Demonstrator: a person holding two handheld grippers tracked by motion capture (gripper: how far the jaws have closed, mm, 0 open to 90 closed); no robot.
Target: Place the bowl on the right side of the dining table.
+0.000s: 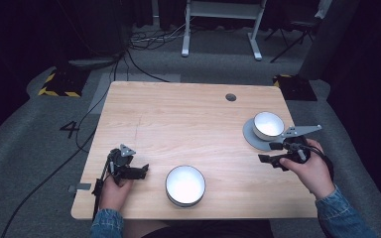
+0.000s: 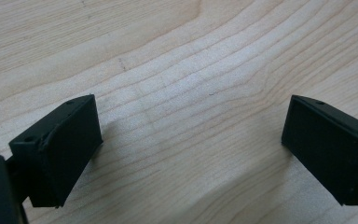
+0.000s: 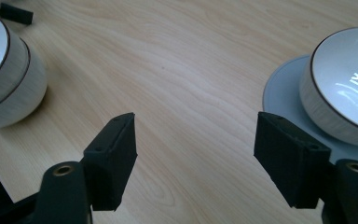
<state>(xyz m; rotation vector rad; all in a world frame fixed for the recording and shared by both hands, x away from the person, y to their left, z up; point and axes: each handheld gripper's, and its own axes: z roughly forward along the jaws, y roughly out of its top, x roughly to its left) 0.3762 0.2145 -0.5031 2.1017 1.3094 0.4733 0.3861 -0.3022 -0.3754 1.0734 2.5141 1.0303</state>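
From above, a big bowl [image 1: 185, 185] sits near the front of the worktop [image 1: 188, 114]. A small bowl [image 1: 268, 125] sits on a grey plate [image 1: 250, 135].

The left gripper [image 2: 191, 144] has fingers wide apart, holding nothing.

The right gripper [image 3: 193, 158] is wide open and empty too, just beside the small bowl [image 3: 345, 84]. I think it should go slowly to the rim.

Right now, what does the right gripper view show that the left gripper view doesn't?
The right gripper view alone shows two white bowls: one at its left edge on the bare wood, another at its right edge on a grey plate. The left gripper view has nothing of its own: just bare table between open jaws. Both share light wood grain and a hand-held gripper's jaws spread wide, holding nothing.
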